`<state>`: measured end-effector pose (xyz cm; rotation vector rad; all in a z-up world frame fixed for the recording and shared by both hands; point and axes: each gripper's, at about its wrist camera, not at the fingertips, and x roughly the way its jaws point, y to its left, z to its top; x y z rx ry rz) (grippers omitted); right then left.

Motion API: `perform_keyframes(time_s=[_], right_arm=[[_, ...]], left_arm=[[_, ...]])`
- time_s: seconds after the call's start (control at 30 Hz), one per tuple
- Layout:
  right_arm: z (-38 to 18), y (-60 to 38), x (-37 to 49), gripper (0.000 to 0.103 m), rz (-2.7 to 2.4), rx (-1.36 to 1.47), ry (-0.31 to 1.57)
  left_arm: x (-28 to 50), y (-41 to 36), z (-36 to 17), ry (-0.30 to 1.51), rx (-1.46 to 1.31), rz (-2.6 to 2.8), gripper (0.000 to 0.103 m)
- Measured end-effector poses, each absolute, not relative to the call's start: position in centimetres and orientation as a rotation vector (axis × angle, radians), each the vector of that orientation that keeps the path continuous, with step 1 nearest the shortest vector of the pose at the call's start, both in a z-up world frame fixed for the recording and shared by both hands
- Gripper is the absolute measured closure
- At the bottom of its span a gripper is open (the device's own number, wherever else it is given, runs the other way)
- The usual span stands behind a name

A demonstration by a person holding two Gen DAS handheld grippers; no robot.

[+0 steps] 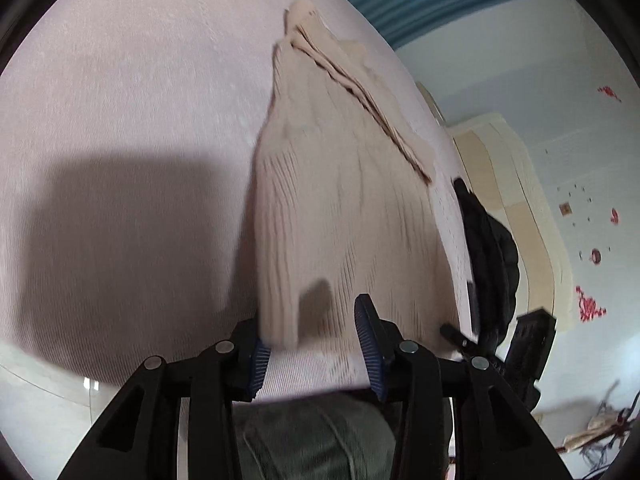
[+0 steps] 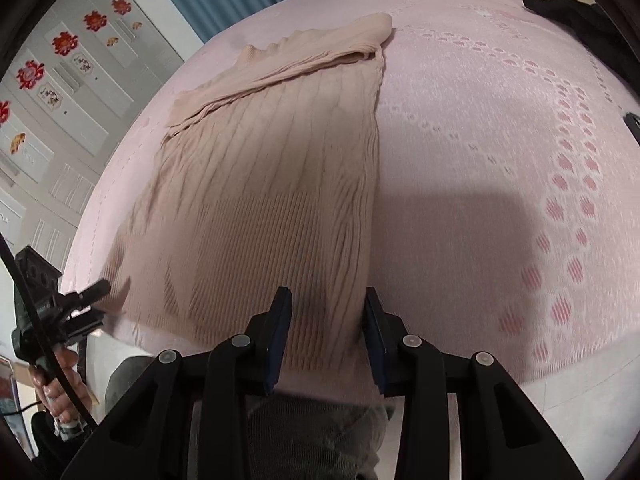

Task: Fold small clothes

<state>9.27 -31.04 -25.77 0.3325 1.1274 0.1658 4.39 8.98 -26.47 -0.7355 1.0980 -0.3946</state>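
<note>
Your left tongs (image 1: 316, 344) are spread wide at the near left corner of the beige ribbed sweater (image 1: 340, 208), holding nothing. The sweater lies flat on the pink bed (image 2: 480, 128). Your right tongs (image 2: 326, 336) gape over its near right hem; bare bedspread stretches rightward.

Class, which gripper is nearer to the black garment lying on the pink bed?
Left. The black garment lies just beside the left gripper; from the right gripper it sits far across the bed.
</note>
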Motion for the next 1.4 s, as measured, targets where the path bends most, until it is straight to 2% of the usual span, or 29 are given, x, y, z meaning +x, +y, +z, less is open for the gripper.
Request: perform_keyframes(time_s=[0.23, 0.47, 0.63, 0.67, 0.7, 1.03, 1.13, 1.2, 1.4], right_arm=[[-25.6, -31.2, 8.3, 0.067, 0.164, 0.358, 1.142], [-25.7, -30.9, 9.4, 0.067, 0.144, 0.374, 1.148], [-25.9, -30.2, 10.6, 0.067, 0.138, 0.354, 1.15], [-25.9, -30.1, 10.6, 0.067, 0.138, 0.353, 1.148], [-25.9, -30.1, 10.7, 0.067, 0.138, 0.354, 1.146], [-25.9, -30.1, 10.7, 0.067, 0.143, 0.346, 1.146], [-25.9, -29.6, 10.4, 0.067, 0.141, 0.309, 1.143], [-25.9, -29.4, 10.1, 0.067, 0.144, 0.287, 1.137], [-26.0, -29.7, 9.3, 0.067, 0.158, 0.299, 1.129]], left_arm=[[6.8, 9.7, -27.2, 1.053, -0.86, -0.364, 0.064], [11.3, 10.8, -27.3, 1.036, -0.893, -0.281, 0.068], [12.4, 10.9, -26.1, 1.007, -0.838, -0.261, 0.081], [12.2, 11.1, -25.9, 0.989, -0.833, -0.247, 0.092], [12.2, 11.3, -25.8, 0.981, -0.828, -0.241, 0.094], [9.9, 13.1, -27.2, 1.024, -0.824, -0.163, 0.093], [8.8, 12.7, -27.3, 1.035, -0.803, -0.189, 0.088], [8.0, 12.3, -27.3, 1.043, -0.801, -0.226, 0.078], [5.9, 10.3, -26.5, 1.079, -0.668, -0.264, 0.072]])
